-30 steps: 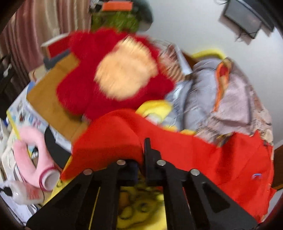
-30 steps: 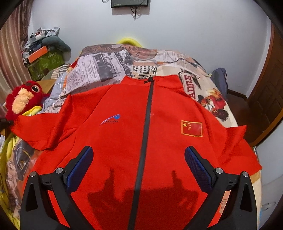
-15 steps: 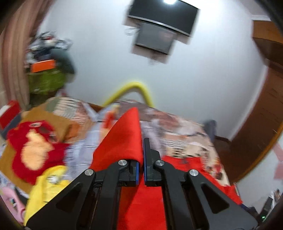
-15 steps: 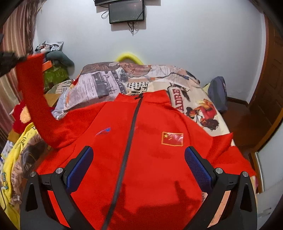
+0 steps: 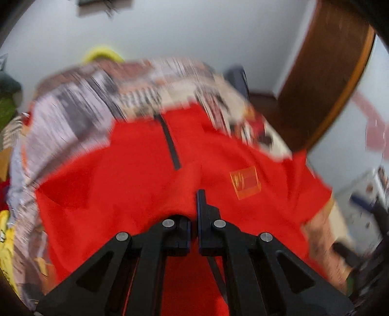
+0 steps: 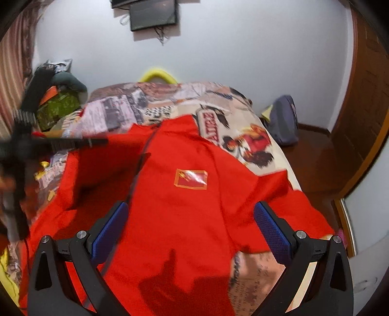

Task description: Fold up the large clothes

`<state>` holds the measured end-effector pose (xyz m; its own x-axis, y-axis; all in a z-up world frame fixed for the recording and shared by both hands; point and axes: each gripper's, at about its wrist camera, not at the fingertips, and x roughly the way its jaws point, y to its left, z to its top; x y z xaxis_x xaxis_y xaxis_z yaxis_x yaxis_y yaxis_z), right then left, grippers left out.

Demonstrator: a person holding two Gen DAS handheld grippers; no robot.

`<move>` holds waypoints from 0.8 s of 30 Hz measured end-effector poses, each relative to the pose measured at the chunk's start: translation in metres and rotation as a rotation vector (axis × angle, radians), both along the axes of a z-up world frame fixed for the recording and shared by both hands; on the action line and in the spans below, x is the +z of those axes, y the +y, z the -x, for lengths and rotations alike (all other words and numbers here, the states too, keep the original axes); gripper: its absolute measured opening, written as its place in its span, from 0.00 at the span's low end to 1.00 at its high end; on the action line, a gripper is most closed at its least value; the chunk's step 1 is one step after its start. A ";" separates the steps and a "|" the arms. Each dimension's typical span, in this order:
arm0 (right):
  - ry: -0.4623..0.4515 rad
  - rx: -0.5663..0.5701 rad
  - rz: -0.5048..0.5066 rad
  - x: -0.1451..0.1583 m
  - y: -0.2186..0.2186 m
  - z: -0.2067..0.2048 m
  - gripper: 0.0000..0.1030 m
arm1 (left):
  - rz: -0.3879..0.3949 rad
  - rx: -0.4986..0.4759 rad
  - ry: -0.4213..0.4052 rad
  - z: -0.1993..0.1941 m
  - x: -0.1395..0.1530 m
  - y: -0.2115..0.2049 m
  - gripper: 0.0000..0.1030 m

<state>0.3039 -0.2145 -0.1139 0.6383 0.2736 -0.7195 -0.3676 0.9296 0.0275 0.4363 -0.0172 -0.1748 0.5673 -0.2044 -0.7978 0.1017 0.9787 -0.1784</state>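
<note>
A large red zip jacket (image 6: 184, 214) with a flag patch (image 6: 191, 179) lies front up on the bed. My left gripper (image 5: 193, 214) is shut on the jacket's left sleeve (image 5: 136, 194) and holds it over the jacket's chest. The same gripper shows blurred at the left of the right wrist view (image 6: 73, 142), with the sleeve (image 6: 97, 170) draped under it. My right gripper (image 6: 189, 226) is open and empty above the jacket's lower front. The right sleeve (image 6: 299, 206) lies spread toward the bed's right edge.
The bed has a newspaper-print cover (image 6: 150, 107). A blue-grey bag (image 6: 283, 124) sits on the floor to the right. A wooden door (image 6: 364, 97) stands at the far right. Clutter and a green box (image 6: 58, 107) are at the left. A screen (image 6: 153, 14) hangs on the wall.
My left gripper has swung the sleeve from high at the left across and down over the jacket's front. My right gripper has shifted slightly right and stays open.
</note>
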 end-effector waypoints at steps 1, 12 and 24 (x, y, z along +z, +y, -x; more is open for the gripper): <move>0.010 -0.007 0.002 -0.003 -0.003 0.000 0.99 | -0.007 -0.029 0.035 0.000 -0.016 -0.010 0.02; 0.067 -0.027 0.022 -0.016 -0.013 0.001 0.99 | -0.011 -0.194 0.173 0.041 -0.062 -0.043 0.23; -0.002 0.084 0.010 0.023 0.028 0.029 0.99 | -0.039 -0.070 0.044 0.103 0.025 0.047 0.54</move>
<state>0.2752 -0.1867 -0.0914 0.6150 0.3191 -0.7211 -0.4446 0.8956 0.0171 0.3336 0.0298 -0.1498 0.5173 -0.2107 -0.8294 0.1628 0.9757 -0.1464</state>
